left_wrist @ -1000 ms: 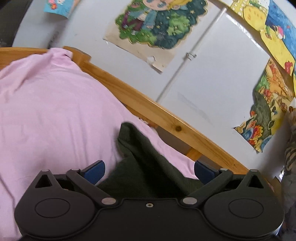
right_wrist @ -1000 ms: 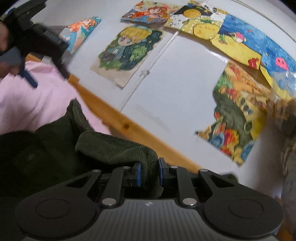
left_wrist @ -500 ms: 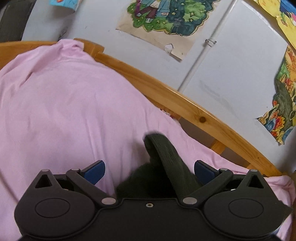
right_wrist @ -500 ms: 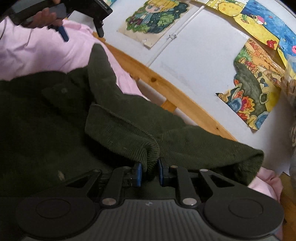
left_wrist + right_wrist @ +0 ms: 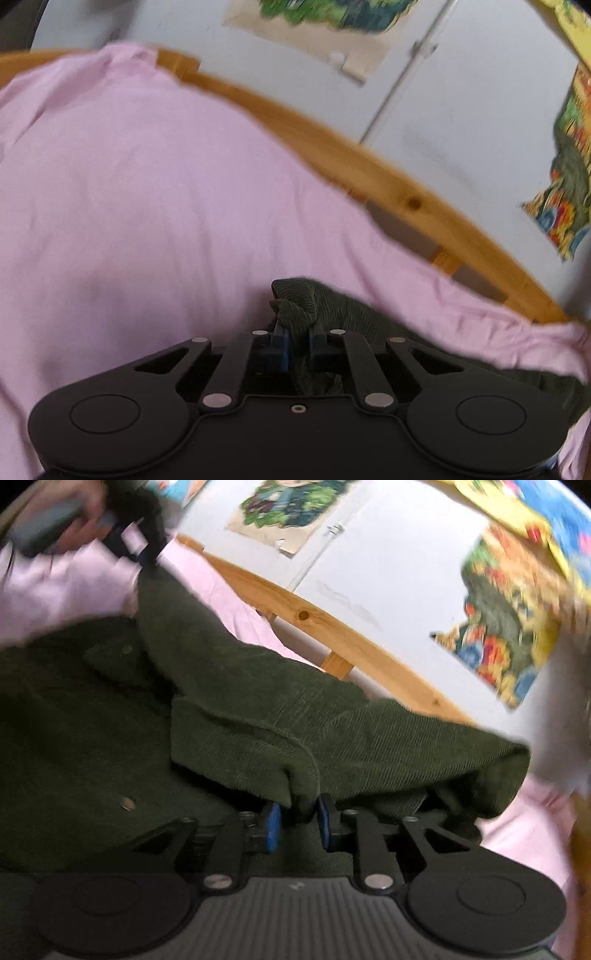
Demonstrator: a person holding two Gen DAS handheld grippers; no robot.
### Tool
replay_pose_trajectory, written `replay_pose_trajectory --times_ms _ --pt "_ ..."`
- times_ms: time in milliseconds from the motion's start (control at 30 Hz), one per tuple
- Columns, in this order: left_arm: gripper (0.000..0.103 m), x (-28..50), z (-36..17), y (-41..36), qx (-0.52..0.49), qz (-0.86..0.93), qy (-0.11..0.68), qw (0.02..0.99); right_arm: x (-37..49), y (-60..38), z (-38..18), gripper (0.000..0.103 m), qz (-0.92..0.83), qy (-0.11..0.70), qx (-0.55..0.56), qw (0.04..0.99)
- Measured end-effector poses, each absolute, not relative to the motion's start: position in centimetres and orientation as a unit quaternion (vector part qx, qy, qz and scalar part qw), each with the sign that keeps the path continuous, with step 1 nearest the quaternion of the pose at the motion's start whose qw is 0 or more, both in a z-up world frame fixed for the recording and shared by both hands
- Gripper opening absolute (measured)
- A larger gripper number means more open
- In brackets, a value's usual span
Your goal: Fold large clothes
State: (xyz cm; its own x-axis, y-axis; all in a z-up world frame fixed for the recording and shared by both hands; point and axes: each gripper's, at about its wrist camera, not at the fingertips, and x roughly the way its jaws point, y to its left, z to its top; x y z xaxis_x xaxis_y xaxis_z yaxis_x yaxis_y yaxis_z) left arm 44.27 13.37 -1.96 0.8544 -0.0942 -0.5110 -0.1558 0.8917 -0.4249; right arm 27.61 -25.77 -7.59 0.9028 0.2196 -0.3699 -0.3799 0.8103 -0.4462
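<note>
Two grippers are on one dark green corduroy garment, a shirt or jacket by the look of it, spread over the pink sheet of a wooden-framed bed against a wall of children's drawings. From the left wrist, the left gripper (image 5: 298, 343) has its blue pads closing on a bunched corner of the corduroy garment (image 5: 314, 306), the cloth pinched between them, with the pink sheet (image 5: 147, 192) stretching ahead to the wooden bed rail (image 5: 388, 184). From the right wrist, the right gripper (image 5: 298, 825) has its jaws opening; a fold of the garment (image 5: 258, 716) sits between the blue pads, though they look just clear of it on each side. A sleeve lies across the body towards the rail (image 5: 332, 627), and far off at the top left a hand (image 5: 70, 513) holds the other gripper at the garment's far corner. I'd judge the step in hand to be laying the sleeve side down and passing the work to the left corner. Next, the right gripper should back off clean without dragging the fold, then the left corner needs carrying over evenly.
</note>
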Motion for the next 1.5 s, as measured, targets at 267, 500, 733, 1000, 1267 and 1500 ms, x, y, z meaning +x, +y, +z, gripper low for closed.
replay_pose_trajectory --times_ms 267,500,733,1000,1267,1500 --pt "0.011 43.8 -2.9 14.1 -0.205 -0.009 0.263 0.943 25.6 -31.2 -0.8 0.085 0.16 0.134 -0.109 0.972" --pt "0.011 44.0 -2.4 13.8 -0.193 -0.001 0.267 0.944 35.0 -40.1 6.1 0.078 0.042 0.154 0.113 0.981" --pt "0.01 43.7 -2.7 13.8 -0.183 -0.004 0.274 0.944 40.6 -42.0 4.3 0.028 0.011 0.263 0.11 0.958" --pt "0.01 43.7 -4.3 14.0 -0.159 0.002 0.305 0.939 38.7 -39.3 -3.4 0.007 -0.014 0.276 -0.067 0.959" --pt "0.067 41.4 -2.2 12.2 -0.1 0.027 0.252 0.962 35.5 -36.8 -1.9 0.025 -0.035 0.174 -0.138 0.974" --pt "0.092 42.6 0.5 5.6 -0.028 -0.002 0.169 0.985 36.0 -31.5 -0.2 0.073 0.012 0.088 -0.183 0.979"
